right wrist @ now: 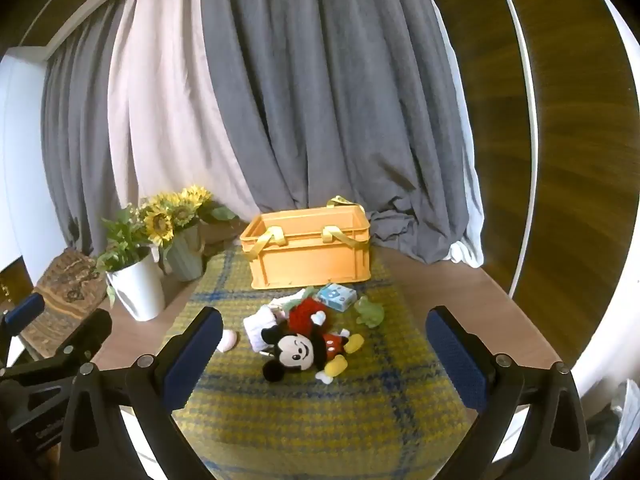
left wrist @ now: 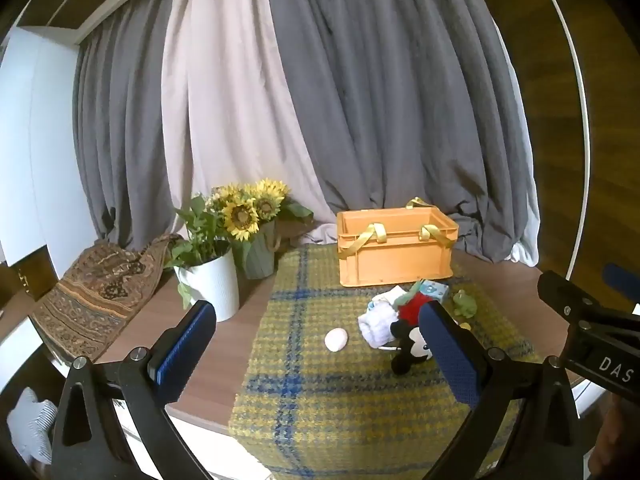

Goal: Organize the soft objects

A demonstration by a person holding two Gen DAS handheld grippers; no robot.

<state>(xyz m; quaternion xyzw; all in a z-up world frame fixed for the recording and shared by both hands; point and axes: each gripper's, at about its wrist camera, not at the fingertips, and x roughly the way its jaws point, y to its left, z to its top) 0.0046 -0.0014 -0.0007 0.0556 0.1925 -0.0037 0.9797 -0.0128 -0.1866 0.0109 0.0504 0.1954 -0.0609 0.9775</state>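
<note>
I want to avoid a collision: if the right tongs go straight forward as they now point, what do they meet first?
Probably the black, red and yellow mouse plush doll on the plaid cloth, which lies centred between the open right tongs; depth is unclear.

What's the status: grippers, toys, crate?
Left gripper and right gripper open, holding nothing. Mickey plush, frog and the other soft items lie on plaid cloth. Orange crate behind them, path unobstructed.

White letters "DAS" readable on black plastic body of right gripper (left wrist: 600,344), seen at right edge of left wrist view; rest of word cut off. White print on black left gripper body (right wrist: 44,428) in right wrist view too blurred to read.
</note>
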